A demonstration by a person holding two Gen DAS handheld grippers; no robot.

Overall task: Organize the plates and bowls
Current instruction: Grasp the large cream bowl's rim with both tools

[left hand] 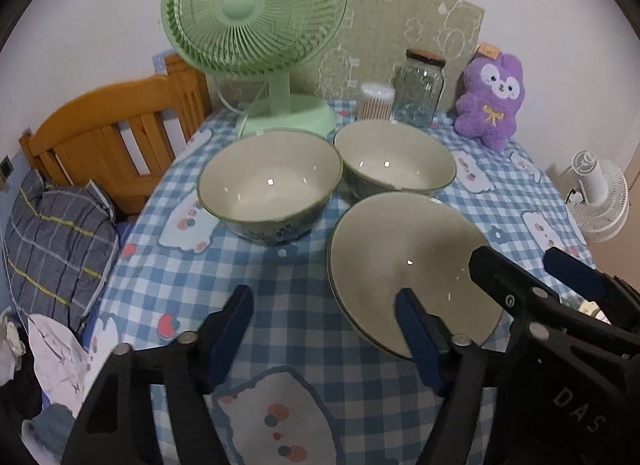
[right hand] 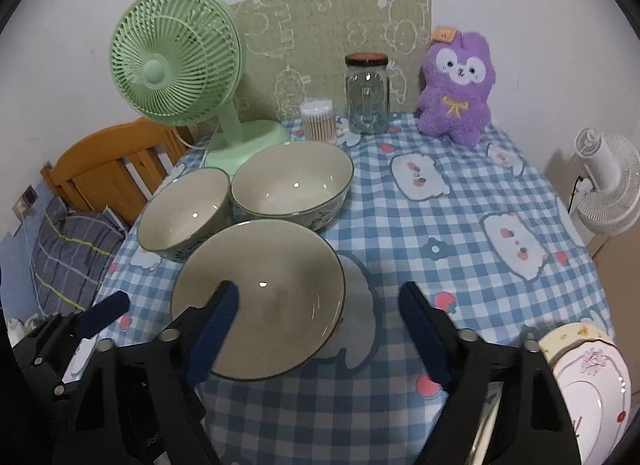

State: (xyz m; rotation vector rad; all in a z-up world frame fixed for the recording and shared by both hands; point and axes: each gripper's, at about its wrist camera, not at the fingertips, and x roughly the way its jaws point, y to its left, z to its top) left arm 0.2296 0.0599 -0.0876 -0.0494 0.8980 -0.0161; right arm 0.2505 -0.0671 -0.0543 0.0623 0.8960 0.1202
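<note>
Three cream bowls with dark rims stand on the blue checked tablecloth [left hand: 280, 277]. The near bowl [left hand: 408, 261] [right hand: 272, 297] is widest in view, and two more bowls [left hand: 268, 185] [left hand: 396, 161] sit behind it. My left gripper [left hand: 326, 329] is open and straddles the near bowl's left rim, one pad over the inside and one over the cloth. My right gripper [right hand: 320, 317] [left hand: 518, 261] is open astride the right rim in the same way. No pad visibly presses the rim. Flowered plates [right hand: 588, 381] lie at the front right.
Along the back stand a green fan [left hand: 256, 37], a swab box [left hand: 376, 101], a glass jar [left hand: 420, 89] and a purple plush [left hand: 488, 101]. A wooden bed frame [left hand: 116, 133] and a striped pillow [left hand: 56, 241] lie left. A white fan [right hand: 604, 181] stands right.
</note>
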